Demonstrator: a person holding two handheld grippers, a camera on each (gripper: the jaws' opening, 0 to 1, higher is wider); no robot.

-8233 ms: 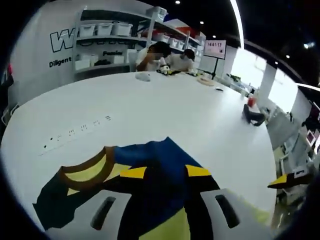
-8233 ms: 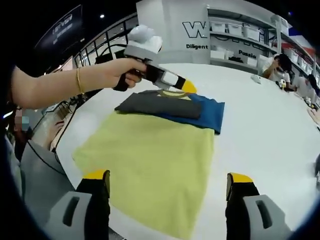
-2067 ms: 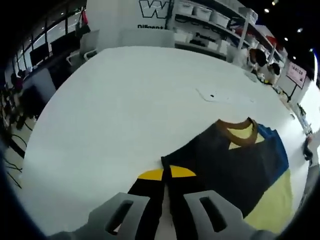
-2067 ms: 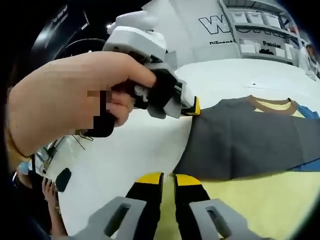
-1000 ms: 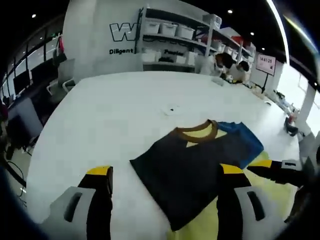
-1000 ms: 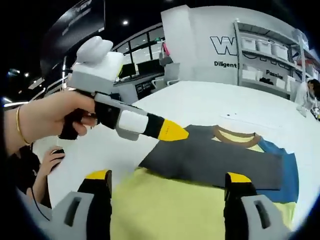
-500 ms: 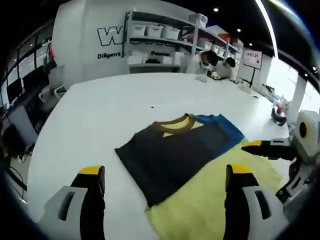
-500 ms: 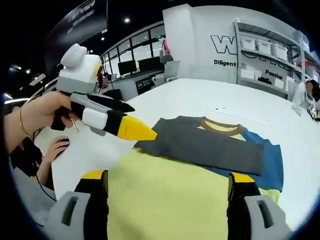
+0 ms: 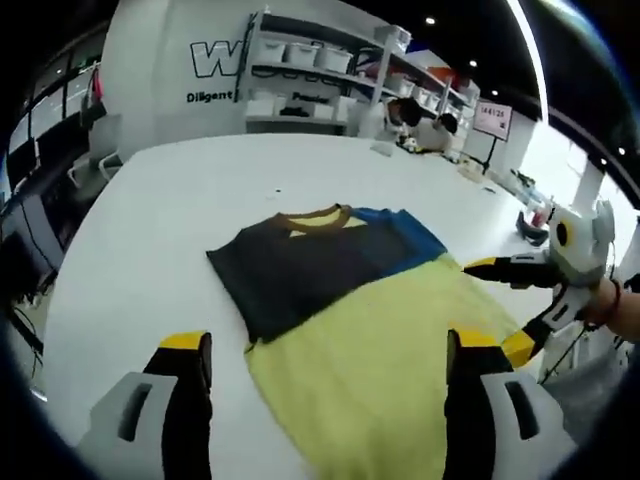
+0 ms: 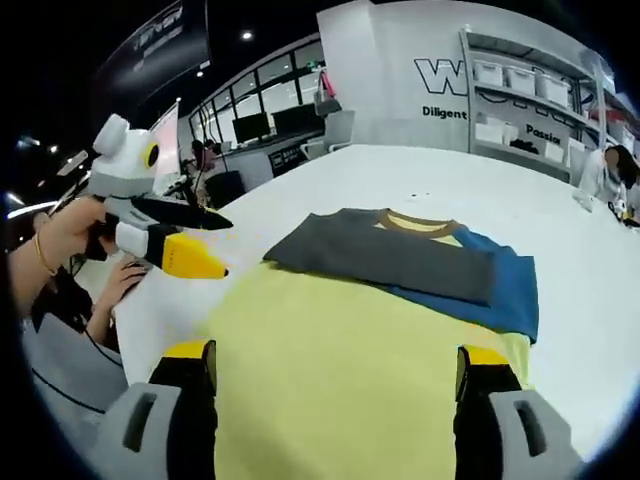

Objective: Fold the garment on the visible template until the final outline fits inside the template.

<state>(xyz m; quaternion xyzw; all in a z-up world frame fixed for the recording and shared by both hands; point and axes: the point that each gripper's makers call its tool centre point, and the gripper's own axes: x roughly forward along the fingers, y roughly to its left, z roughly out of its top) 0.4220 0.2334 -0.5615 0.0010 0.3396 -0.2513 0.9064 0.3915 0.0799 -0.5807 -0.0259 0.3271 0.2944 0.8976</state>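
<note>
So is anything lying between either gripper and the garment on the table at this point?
Nothing visible. The garment lies flat on the white table, and both the left gripper and the right gripper hang open just before its yellow part, with bare cloth ahead of them.

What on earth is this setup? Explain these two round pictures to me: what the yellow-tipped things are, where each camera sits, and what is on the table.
No robot here: a person holds a hand tool in each hand, each with two yellow-tipped fingers and a camera looking along them. In the left gripper view, the left gripper is open; the right gripper comes in from the right, held by a hand. The right gripper view shows its own open fingers and the left tool. On the white table lies a garment: yellow body, grey and blue sleeves folded across, brown collar. Nothing is held.
</note>
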